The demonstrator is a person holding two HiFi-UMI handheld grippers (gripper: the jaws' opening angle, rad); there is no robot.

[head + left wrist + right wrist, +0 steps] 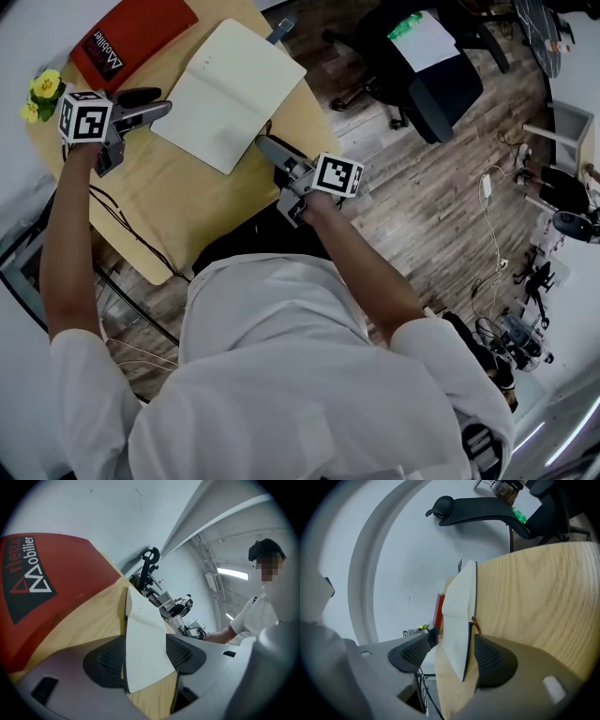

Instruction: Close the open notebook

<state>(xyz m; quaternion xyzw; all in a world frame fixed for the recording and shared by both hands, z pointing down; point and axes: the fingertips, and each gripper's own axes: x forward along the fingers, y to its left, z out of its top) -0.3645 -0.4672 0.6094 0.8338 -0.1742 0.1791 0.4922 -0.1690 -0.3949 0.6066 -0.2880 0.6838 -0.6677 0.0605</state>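
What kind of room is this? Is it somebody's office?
Probably an office or a workroom. There is a wooden table with an open notebook on it and a black swivel chair nearby. Cables and small gear lie on the wood floor.

We saw cream pages in the notebook (228, 94), pale wood grain on the table (178, 211), a red folder (131, 37) lettered white, yellow flowers (42, 89), and a black office chair (441, 89).
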